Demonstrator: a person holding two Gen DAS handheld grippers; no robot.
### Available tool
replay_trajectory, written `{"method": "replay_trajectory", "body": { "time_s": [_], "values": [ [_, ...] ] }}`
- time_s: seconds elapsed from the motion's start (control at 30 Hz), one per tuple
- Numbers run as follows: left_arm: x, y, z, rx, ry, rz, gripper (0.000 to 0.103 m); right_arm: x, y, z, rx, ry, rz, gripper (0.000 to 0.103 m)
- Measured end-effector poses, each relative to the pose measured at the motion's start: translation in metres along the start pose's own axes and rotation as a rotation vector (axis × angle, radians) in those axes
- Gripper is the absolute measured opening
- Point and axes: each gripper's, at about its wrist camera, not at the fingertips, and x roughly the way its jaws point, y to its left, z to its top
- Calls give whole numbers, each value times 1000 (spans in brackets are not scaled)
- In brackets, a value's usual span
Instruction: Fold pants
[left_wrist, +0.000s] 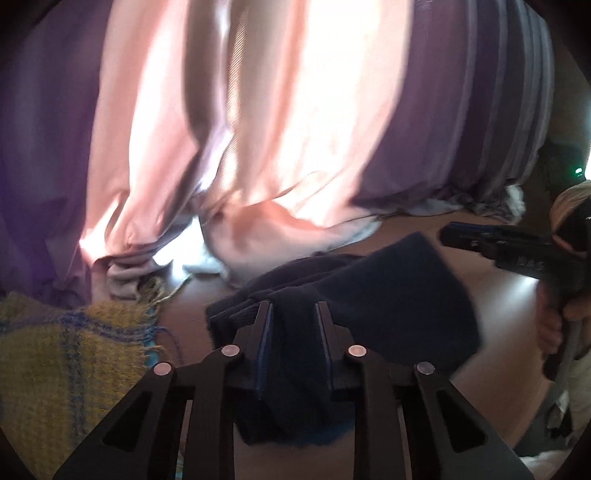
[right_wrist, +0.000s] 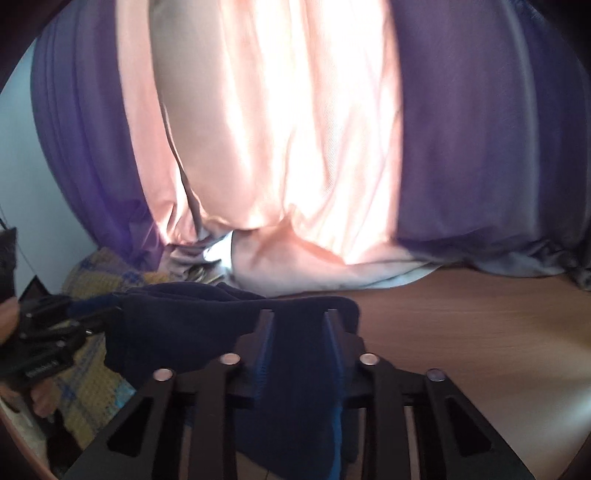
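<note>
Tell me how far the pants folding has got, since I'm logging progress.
Done: the dark pants already look bunched into layers. In hand: the left hand-held gripper and right hand-held gripper each pinch the fabric above the wooden table. Left: laying them flat and finishing the fold.

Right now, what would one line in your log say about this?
step: fold pants | left gripper: shut on dark pants | right gripper: shut on dark pants | pants: held between both above wooden table
</note>
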Motion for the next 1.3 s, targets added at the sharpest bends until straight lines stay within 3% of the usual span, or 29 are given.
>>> {"method": "replay_trajectory", "body": {
  "time_s": [0.17,0.23,0.47,0.77,0.87,0.93,1.03,1.2,1.27,1.3],
  "values": [
    [21,28,-8,-128,36,3,21,49,-3,1,-13,95,-25,25],
    [27,30,-16,-126,56,17,21,63,-5,-4,-7,132,-38,20],
    [42,34,-27,-142,78,29,22,89,-19,-16,44,183,-66,16],
    [47,33,-30,-151,85,36,22,100,-23,-27,32,201,-88,16],
    [38,27,-27,-139,70,62,27,93,-22,-25,29,197,-95,16],
    [26,22,-26,-144,39,66,43,83,-21,-24,16,183,-115,17],
    [7,13,-25,-136,-10,101,49,59,-17,-23,-20,124,-159,35],
    [-34,-17,-27,-97,-103,139,66,5,-10,-25,-58,31,-188,43],
    [-47,-28,-30,-91,-130,146,70,-16,-8,-29,-62,-5,-200,60],
    [-53,-34,-33,-88,-142,146,72,-27,-6,-32,-63,-22,-210,63]
  ]
}}
